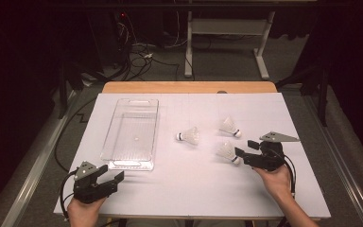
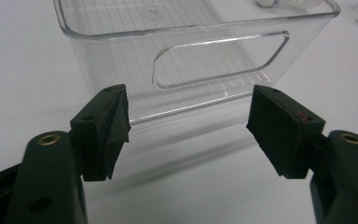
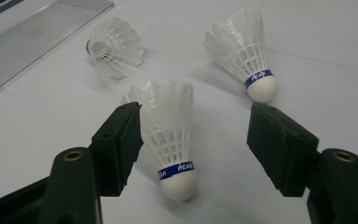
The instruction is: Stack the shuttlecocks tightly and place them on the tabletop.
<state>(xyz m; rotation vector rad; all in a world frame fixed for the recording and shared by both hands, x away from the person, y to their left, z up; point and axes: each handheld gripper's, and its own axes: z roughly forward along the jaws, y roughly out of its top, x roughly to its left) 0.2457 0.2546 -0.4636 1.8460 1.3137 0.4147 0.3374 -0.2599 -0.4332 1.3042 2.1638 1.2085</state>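
Three white shuttlecocks lie on the white mat. The nearest shuttlecock lies between the jaws of my right gripper, cork end toward me. Its feathers sit close against the left jaw, while the right jaw stands well apart, so the gripper is open. A second shuttlecock lies just beyond, and a third lies to the left. My left gripper rests open at the near left, facing the end wall of a clear plastic bin.
The clear bin has a handle slot in its near wall and stands lengthwise on the left half of the mat. A wooden table edge shows behind the mat. Cables and a desk frame lie on the floor beyond.
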